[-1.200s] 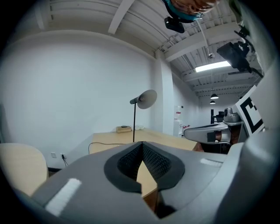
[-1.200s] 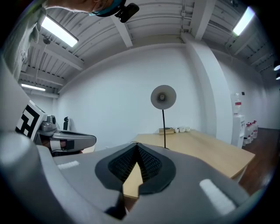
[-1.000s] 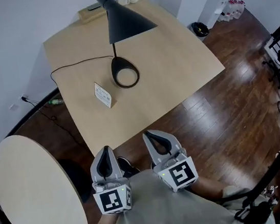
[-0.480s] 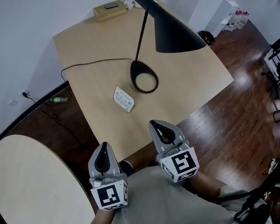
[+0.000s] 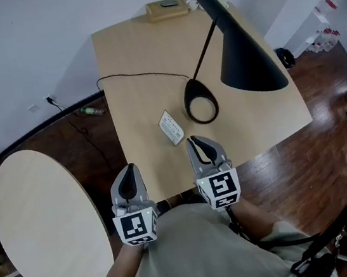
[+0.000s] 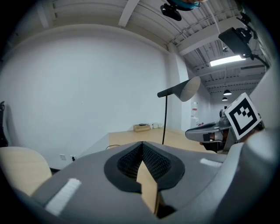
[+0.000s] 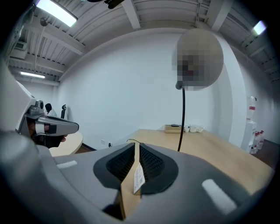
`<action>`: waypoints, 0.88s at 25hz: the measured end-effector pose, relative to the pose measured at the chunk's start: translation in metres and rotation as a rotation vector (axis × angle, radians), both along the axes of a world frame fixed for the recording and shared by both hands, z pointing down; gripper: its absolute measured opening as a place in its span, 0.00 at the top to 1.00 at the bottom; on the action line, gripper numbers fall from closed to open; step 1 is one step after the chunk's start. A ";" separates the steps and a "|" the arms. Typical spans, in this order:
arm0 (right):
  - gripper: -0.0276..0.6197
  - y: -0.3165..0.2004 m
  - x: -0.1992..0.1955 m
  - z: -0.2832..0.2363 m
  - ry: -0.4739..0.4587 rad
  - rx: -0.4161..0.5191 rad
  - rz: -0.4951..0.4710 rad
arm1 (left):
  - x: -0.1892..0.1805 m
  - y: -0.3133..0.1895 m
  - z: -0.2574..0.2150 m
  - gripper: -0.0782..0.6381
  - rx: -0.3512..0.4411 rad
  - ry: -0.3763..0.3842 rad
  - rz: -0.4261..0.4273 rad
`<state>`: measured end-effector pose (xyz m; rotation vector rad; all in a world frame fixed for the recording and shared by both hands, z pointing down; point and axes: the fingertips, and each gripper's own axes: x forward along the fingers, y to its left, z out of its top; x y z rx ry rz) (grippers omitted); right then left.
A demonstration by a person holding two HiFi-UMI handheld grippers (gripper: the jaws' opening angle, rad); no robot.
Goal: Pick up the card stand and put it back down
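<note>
The card stand (image 5: pixel 171 127), a small white printed card, stands on the square wooden table (image 5: pixel 138 69) beside the black lamp's ring base (image 5: pixel 201 101). My right gripper (image 5: pixel 198 143) reaches over the table's near edge, its tips just short of the stand and a little to its right. Its jaws have just been opening to a narrow gap with nothing between them. In the right gripper view the card stand (image 7: pixel 138 178) shows through that gap of the right gripper (image 7: pixel 136 144). My left gripper (image 5: pixel 128 172) hangs at the near-left table edge. The left gripper (image 6: pixel 142 144) has its tips together, empty.
The lamp's black shade (image 5: pixel 248 54) hangs over the table's right half and its cable (image 5: pixel 139 75) runs off the left edge. A wooden box (image 5: pixel 166 7) sits at the far edge. A round table (image 5: pixel 44 223) stands at the left over dark wood floor.
Both grippers have moved forward to the square table. The right one now reaches over its near edge, close to the card stand. The left one has come up to the table's edge.
</note>
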<state>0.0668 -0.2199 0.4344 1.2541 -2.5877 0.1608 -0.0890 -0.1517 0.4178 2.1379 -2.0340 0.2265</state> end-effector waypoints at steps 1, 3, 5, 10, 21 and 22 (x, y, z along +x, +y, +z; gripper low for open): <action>0.91 -0.008 -0.001 0.006 0.005 -0.009 -0.006 | 0.000 -0.004 0.000 0.88 -0.002 0.006 -0.014; 0.88 -0.022 -0.002 0.022 0.014 -0.041 -0.015 | 0.000 -0.011 0.001 0.88 -0.005 0.027 -0.039; 0.85 -0.034 -0.003 0.041 0.019 -0.094 -0.020 | 0.000 -0.015 0.006 0.88 -0.011 0.050 -0.054; 0.77 -0.053 -0.013 0.099 0.074 -0.206 -0.063 | 0.000 -0.023 0.018 0.79 -0.040 0.072 -0.068; 0.82 -0.059 -0.027 0.171 0.152 -0.319 -0.130 | 0.016 -0.022 0.039 0.78 -0.117 0.025 -0.058; 0.86 -0.059 -0.028 0.172 0.150 -0.320 -0.134 | 0.016 -0.022 0.039 0.78 -0.119 0.023 -0.058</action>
